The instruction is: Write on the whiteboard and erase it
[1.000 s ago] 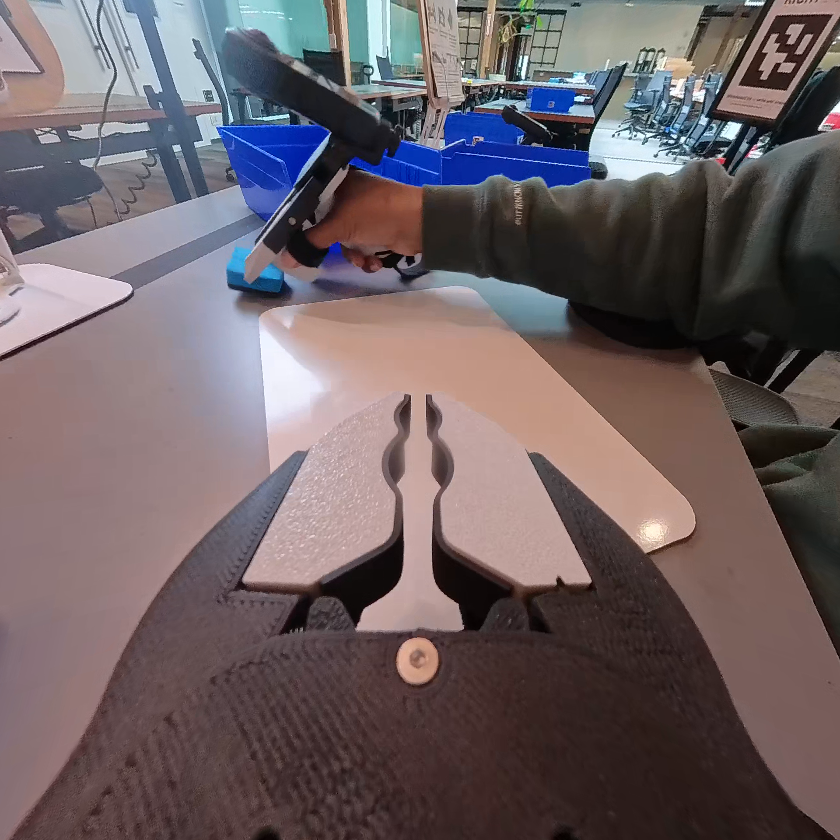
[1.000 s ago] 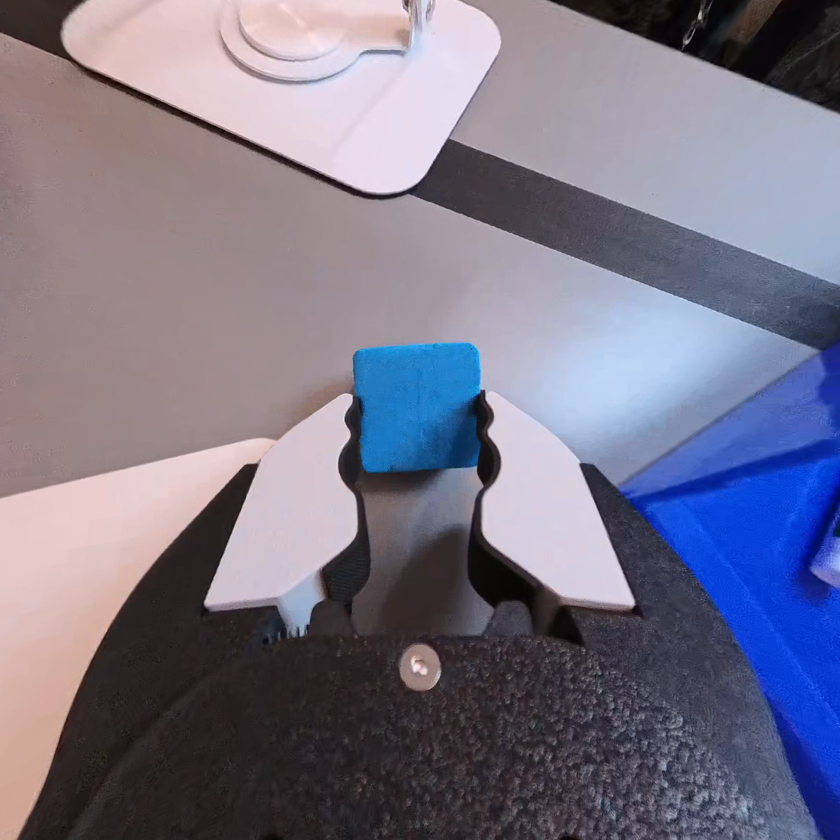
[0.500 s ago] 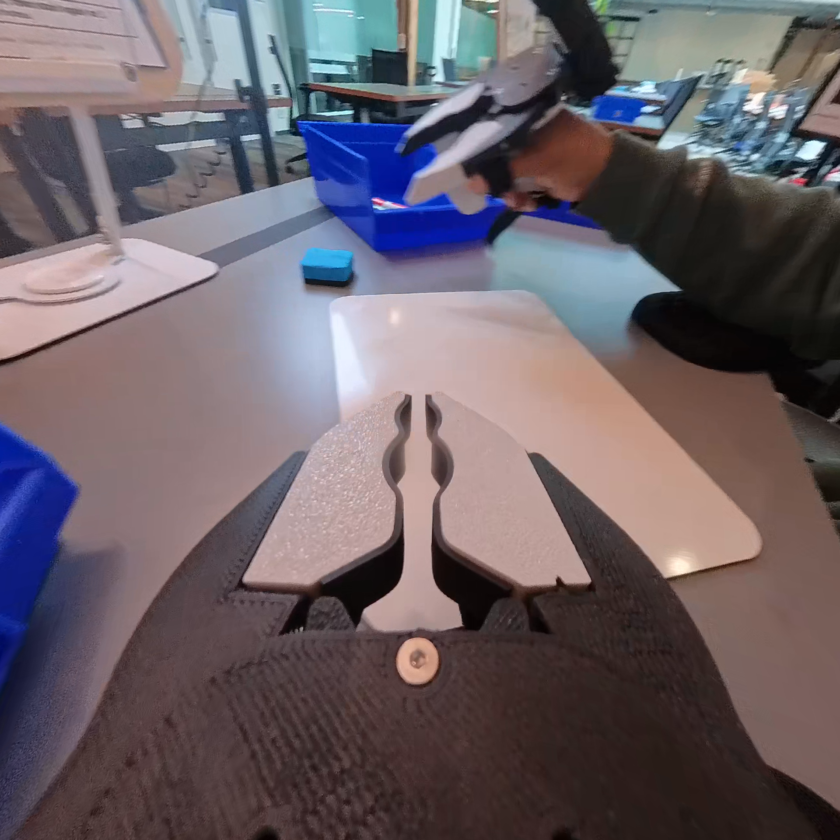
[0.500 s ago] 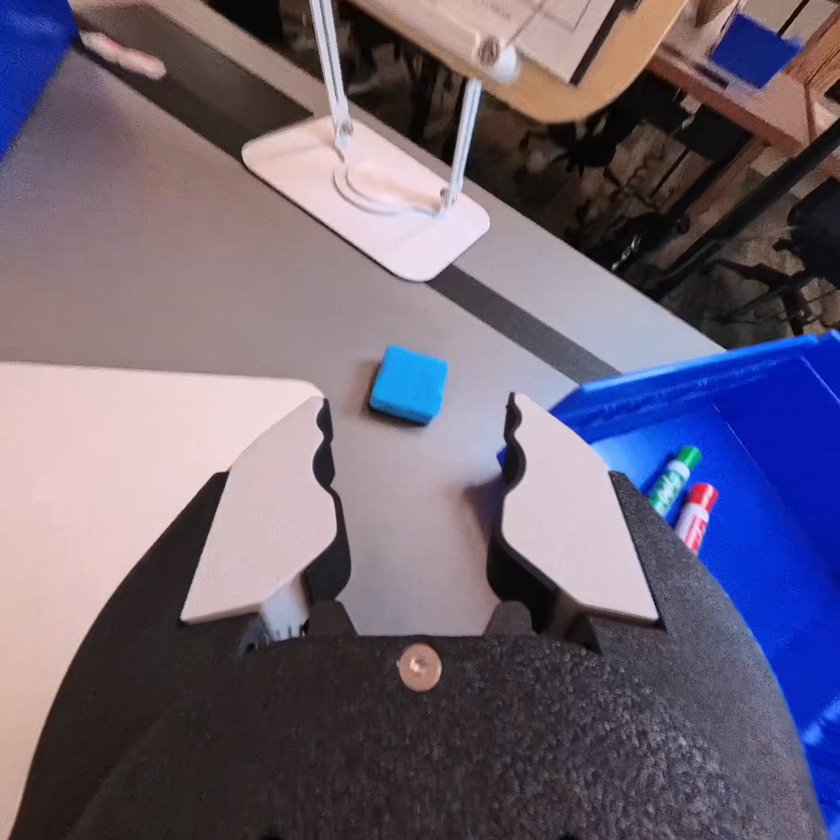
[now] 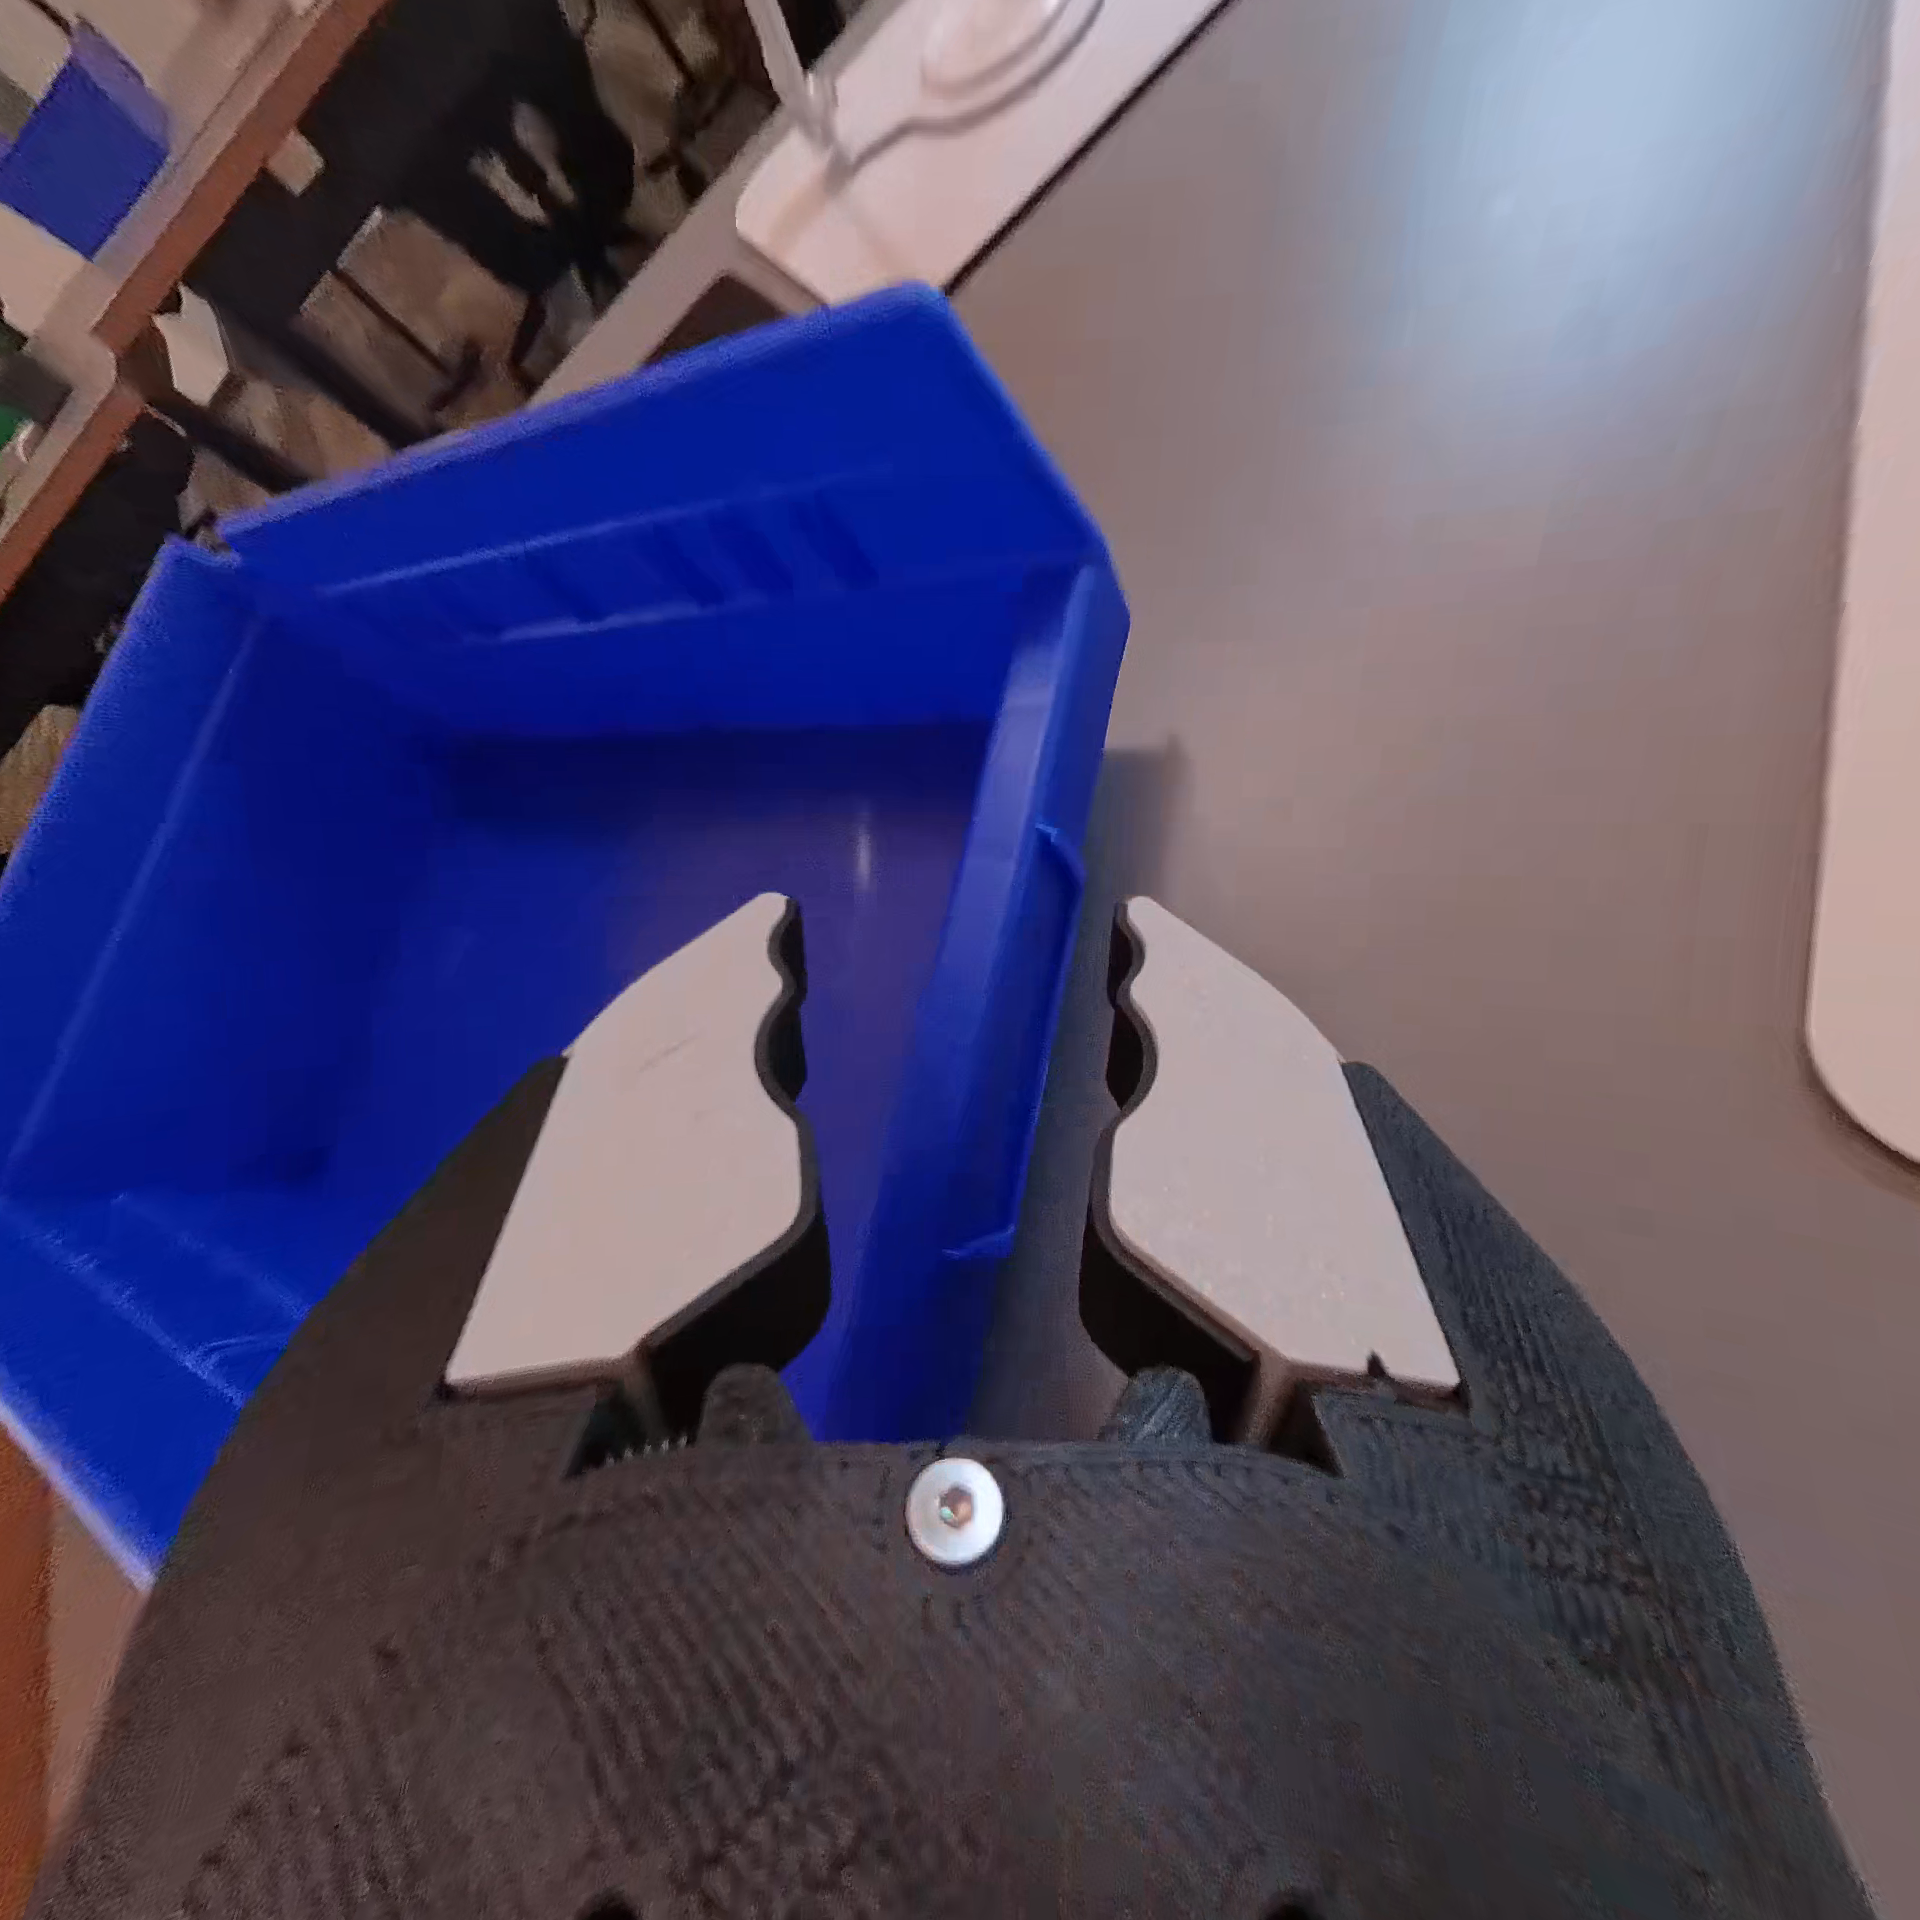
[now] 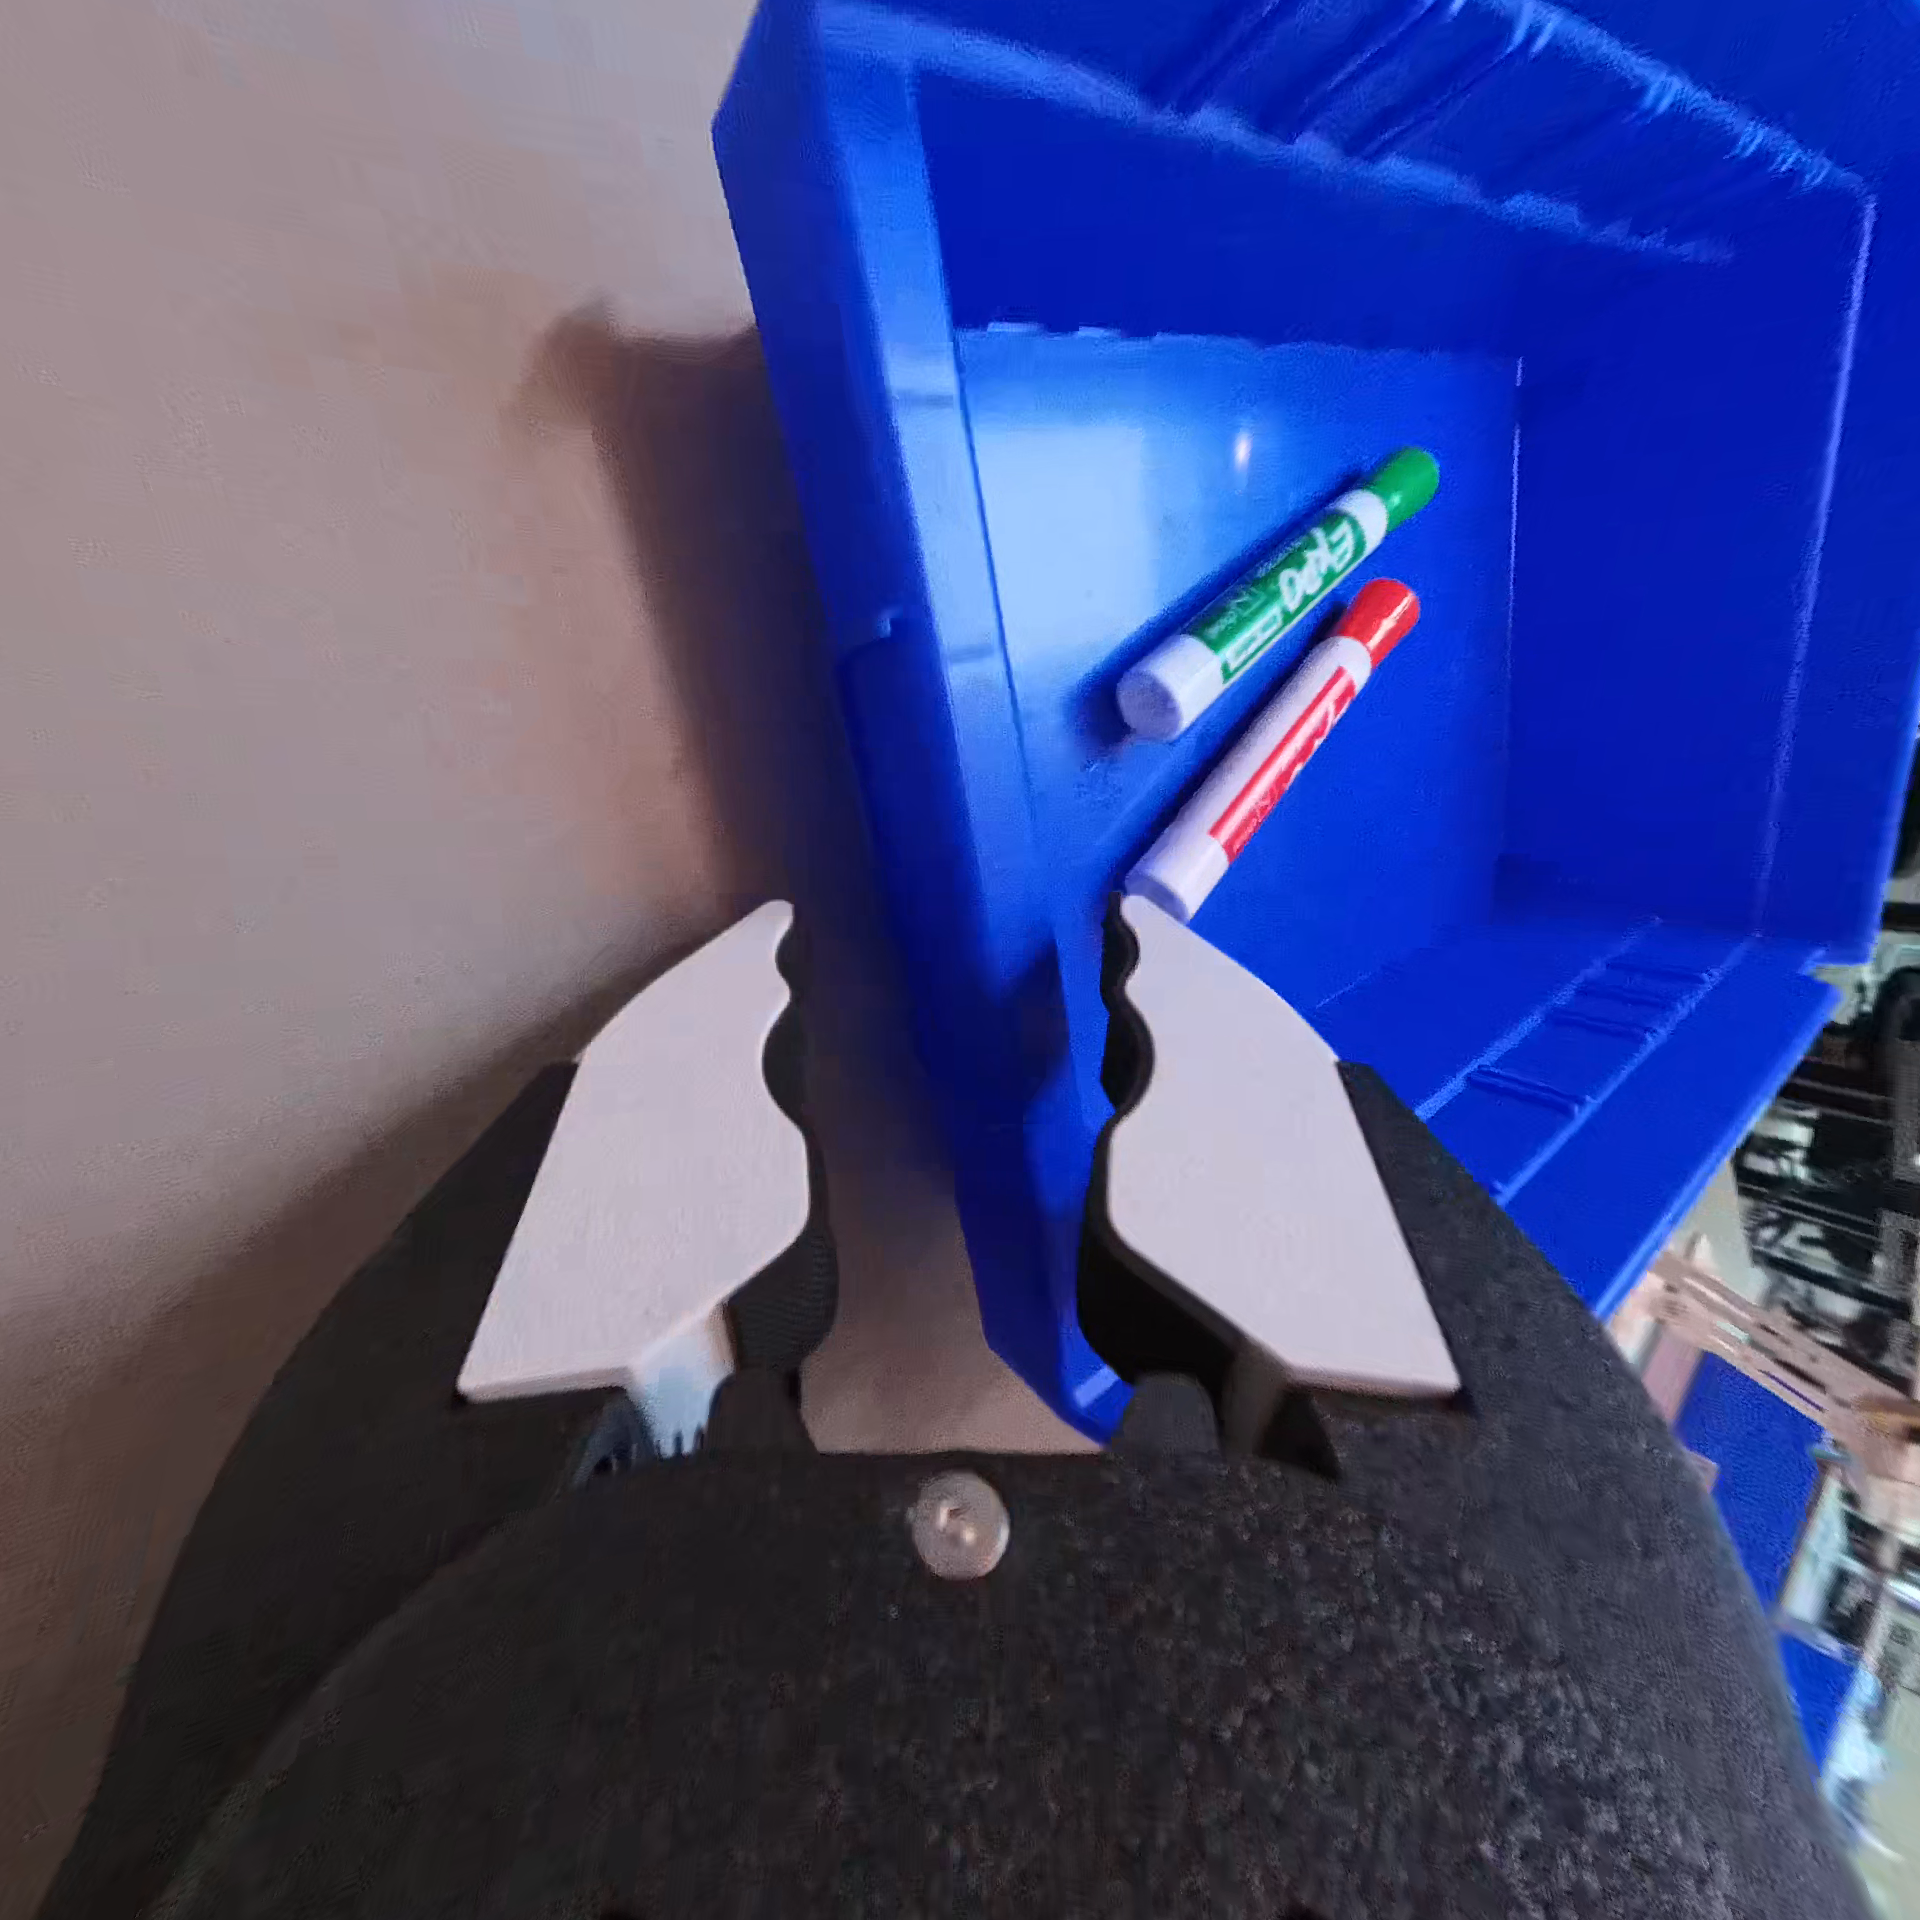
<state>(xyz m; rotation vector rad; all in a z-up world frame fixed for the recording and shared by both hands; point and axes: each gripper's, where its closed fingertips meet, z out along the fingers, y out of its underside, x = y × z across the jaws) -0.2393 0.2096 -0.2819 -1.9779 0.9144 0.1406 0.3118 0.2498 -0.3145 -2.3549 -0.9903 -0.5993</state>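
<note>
Both my left gripper (image 5: 951, 914) and right gripper (image 6: 956, 914) hang spread and empty over blue bins, where my right could clip the bin wall (image 6: 935, 727) beside the red marker (image 6: 1273, 743)

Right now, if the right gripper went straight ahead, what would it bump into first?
Probably the blue bin's side wall: it runs right between the open right gripper fingers. The green marker and red marker lie farther inside.

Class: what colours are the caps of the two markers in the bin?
Green and red; right wrist view.
</note>
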